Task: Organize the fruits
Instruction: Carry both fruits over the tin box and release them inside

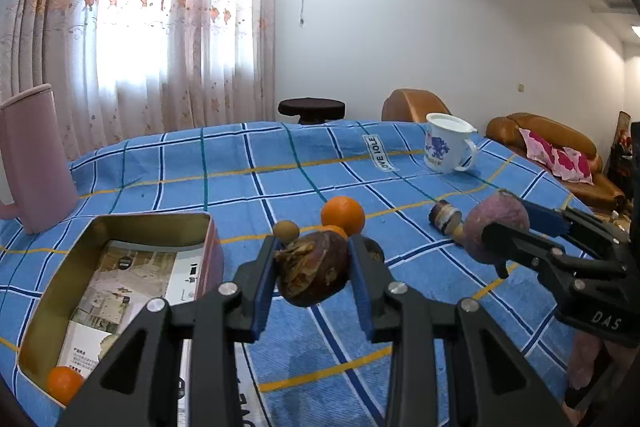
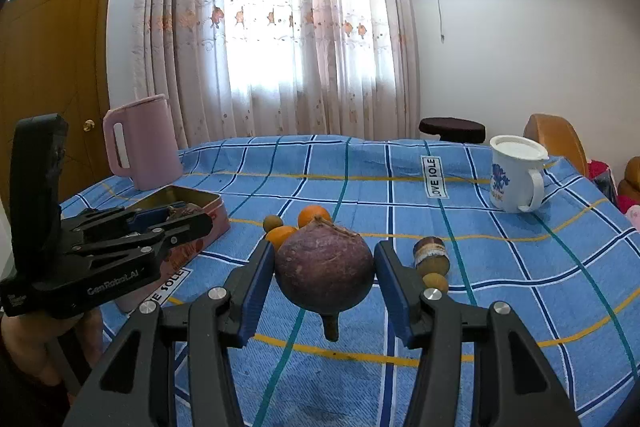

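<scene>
Left claw (image 1: 312, 267) is clamped on a dark brown scaly fruit (image 1: 312, 269), held above the cloth (image 1: 280, 163) just right of the tin (image 1: 120, 223); right claw (image 2: 324, 271) grips a purple round root (image 2: 324, 267), also lifted, tail hanging down. Likely step: drop both into the tin. Swing your left claw over the tin's open middle first, lower until the fruit is near the paper liner, then release; don't let go from height or it may bounce onto the orange (image 1: 64, 383) already inside. Keep the right claw back until the left one is out, since the tin sits on the left and the claws would cross. Watch the near tin wall with your fingers. Count: one tin, three oranges seen (one in tin, two on cloth (image 1: 343, 215)), two small brown round fruits (image 2: 271, 222), one brown stubby piece (image 2: 431, 255), one mug (image 2: 516, 175), one pink jug (image 2: 144, 143).
</scene>
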